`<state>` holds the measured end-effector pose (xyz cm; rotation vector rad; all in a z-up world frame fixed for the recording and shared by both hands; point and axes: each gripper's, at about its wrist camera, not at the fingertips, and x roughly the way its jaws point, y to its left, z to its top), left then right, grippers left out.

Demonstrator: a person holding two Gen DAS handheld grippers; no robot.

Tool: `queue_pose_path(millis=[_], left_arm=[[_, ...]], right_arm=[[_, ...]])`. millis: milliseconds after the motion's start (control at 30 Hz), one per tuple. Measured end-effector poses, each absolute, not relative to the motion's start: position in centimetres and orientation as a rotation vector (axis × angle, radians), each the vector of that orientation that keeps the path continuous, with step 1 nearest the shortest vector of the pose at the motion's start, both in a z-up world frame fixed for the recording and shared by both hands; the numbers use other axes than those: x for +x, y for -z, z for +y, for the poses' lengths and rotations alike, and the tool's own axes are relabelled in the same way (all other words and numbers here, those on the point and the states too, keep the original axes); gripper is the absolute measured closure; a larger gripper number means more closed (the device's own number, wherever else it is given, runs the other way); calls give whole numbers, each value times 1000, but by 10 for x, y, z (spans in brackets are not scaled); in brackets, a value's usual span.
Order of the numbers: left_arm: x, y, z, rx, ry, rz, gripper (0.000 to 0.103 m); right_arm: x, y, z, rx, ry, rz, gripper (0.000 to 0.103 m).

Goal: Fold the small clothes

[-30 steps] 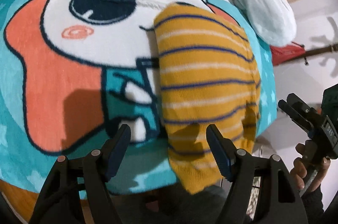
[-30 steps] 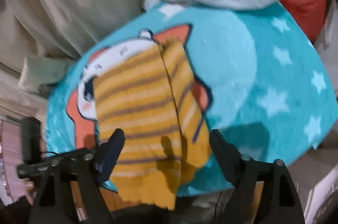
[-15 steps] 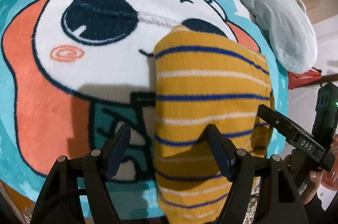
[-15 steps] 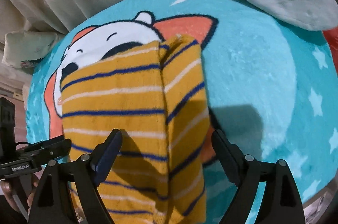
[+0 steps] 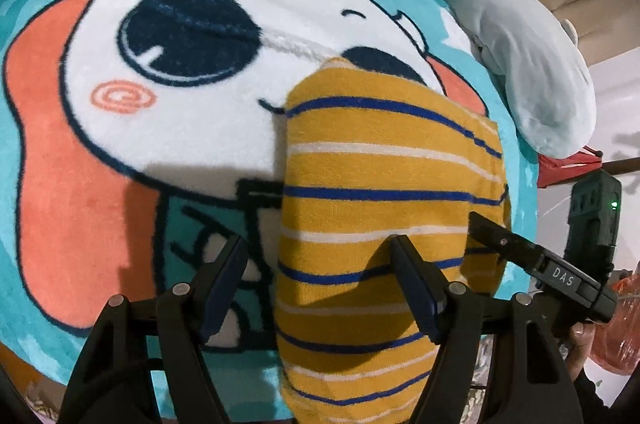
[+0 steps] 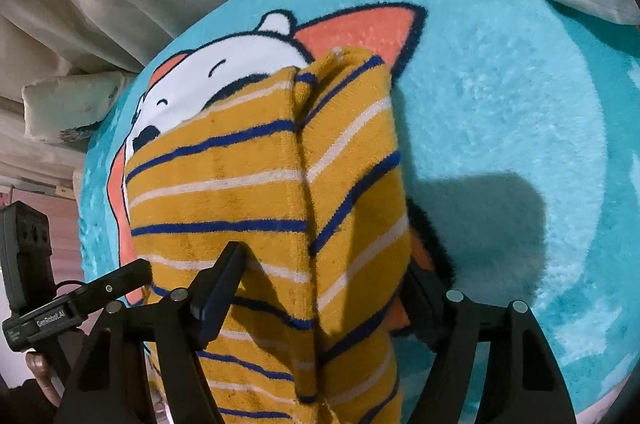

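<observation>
The striped garment (image 5: 384, 224) lies flat on the cartoon blanket (image 5: 120, 183), already doubled lengthwise, its folded flap (image 6: 352, 191) resting on the main panel, so the first fold is judged complete and the crosswise fold is judged still to be done. The left gripper (image 5: 320, 288) has its fingers spread and holds nothing: one finger is above the cloth, the other beyond the cloth's edge over the blanket. The right gripper (image 6: 328, 284) straddles the flap with its jaws closing, cloth between them, but the pads do not yet press on it.
</observation>
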<state>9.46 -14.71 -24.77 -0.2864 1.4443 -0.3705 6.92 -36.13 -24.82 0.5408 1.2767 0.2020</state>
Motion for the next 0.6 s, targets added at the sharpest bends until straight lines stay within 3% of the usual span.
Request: queue_pose_path(millis=[167,233,300,333,400,433,600], left_arm=[[103,260,-153,-319,361,1480,30],[105,263,-153,-343,361,1495,30],[107,266,-151,-393,370,1510,46],[107,266,-151,-402,364,1517,47],[105,260,-152,-392,378,1509,70],[103,255,-151,-392,387,1504,74],[95,208,-127,-472,472,1420,78]], right_arm=[[67,254,-359,535,-225,1321,25],[68,252,-358,536,-230,1321,35],[70,251,-357,548,-237,1326,43],[71,252,-356,547,-234,1332,49],[72,251,-354,554,-237,1336,60],[72,249,-351,553,-245,1333,69],[69,225,-339,531,-267,1279,75]])
